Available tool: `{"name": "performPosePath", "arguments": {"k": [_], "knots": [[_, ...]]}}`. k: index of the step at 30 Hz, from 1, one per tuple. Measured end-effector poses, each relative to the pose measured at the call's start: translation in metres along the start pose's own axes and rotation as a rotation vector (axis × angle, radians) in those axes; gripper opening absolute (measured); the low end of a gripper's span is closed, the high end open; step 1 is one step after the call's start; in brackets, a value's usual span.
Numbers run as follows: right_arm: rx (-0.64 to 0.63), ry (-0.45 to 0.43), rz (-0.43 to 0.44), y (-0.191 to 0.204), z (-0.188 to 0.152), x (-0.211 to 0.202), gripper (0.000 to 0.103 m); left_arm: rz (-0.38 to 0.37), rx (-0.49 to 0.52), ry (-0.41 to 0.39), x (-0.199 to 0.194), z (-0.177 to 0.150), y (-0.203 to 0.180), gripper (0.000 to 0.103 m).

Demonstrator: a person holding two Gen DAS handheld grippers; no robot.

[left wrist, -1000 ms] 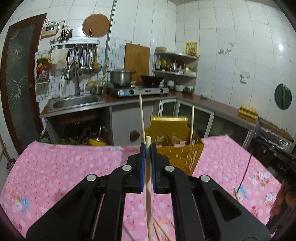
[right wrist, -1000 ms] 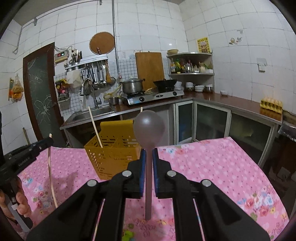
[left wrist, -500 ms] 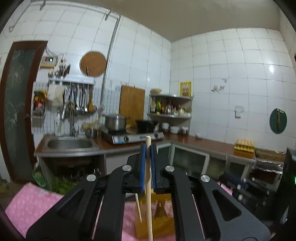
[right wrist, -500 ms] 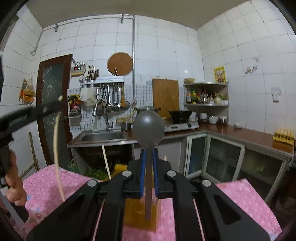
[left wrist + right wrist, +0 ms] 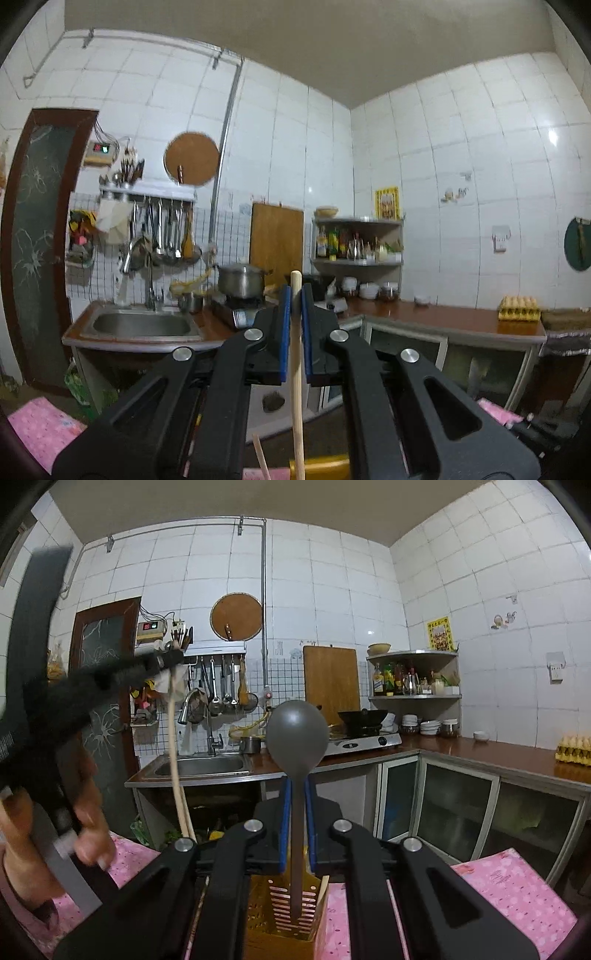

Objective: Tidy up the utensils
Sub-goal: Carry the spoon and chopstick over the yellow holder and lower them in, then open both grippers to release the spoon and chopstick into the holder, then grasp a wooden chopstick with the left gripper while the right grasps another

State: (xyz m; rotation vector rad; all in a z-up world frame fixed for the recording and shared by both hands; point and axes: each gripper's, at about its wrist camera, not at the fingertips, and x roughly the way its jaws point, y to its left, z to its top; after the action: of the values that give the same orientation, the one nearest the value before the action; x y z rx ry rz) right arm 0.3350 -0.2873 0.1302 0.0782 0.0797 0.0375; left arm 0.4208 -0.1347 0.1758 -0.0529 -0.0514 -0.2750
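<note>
grey spoon (image 5: pixel 296 734) clamped upright in right tool (image 5: pixel 295 825), handle end over yellow basket (image 5: pixel 282 914) | chopstick (image 5: pixel 296 354) clamped in left tool (image 5: pixel 294 332) above basket edge | risk: handle may be caught on slotted wall, basket tipped

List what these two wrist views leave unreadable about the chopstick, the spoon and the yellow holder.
- Left wrist: the chopstick runs off the bottom edge, so its lower tip is unseen; only a sliver of the yellow holder shows.
- Right wrist: the spoon handle's end lies low inside the holder; contact with its floor is unclear. The left gripper is motion-blurred.
</note>
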Motion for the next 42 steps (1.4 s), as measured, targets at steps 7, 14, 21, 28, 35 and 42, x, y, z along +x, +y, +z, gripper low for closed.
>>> {"name": "performPosePath", "arguments": {"k": [7,14,21,28,35,42], "knots": [[-0.024,0.071,0.014,-0.001,-0.034,0.012,0.008,-0.026,0.003,0.131,0.004,-0.057,0.013,0.004],[-0.026,0.14,0.014,-0.004,-0.058,0.008,0.008,-0.044,-0.001,0.208,-0.01,-0.077,0.023,0.004],[-0.017,0.228,0.036,-0.004,-0.068,0.01,0.009,-0.047,-0.027,0.326,-0.019,-0.082,0.03,0.008],[-0.021,0.316,0.035,-0.004,-0.055,-0.016,0.04,-0.005,-0.053,0.462,-0.053,-0.079,0.047,0.06],[0.008,0.448,-0.041,-0.022,-0.052,-0.06,0.04,0.018,-0.078,0.593,-0.103,-0.089,0.059,0.086],[0.087,0.573,-0.177,-0.061,-0.081,-0.107,0.043,0.029,-0.069,0.701,-0.148,-0.116,0.05,0.097]]}}
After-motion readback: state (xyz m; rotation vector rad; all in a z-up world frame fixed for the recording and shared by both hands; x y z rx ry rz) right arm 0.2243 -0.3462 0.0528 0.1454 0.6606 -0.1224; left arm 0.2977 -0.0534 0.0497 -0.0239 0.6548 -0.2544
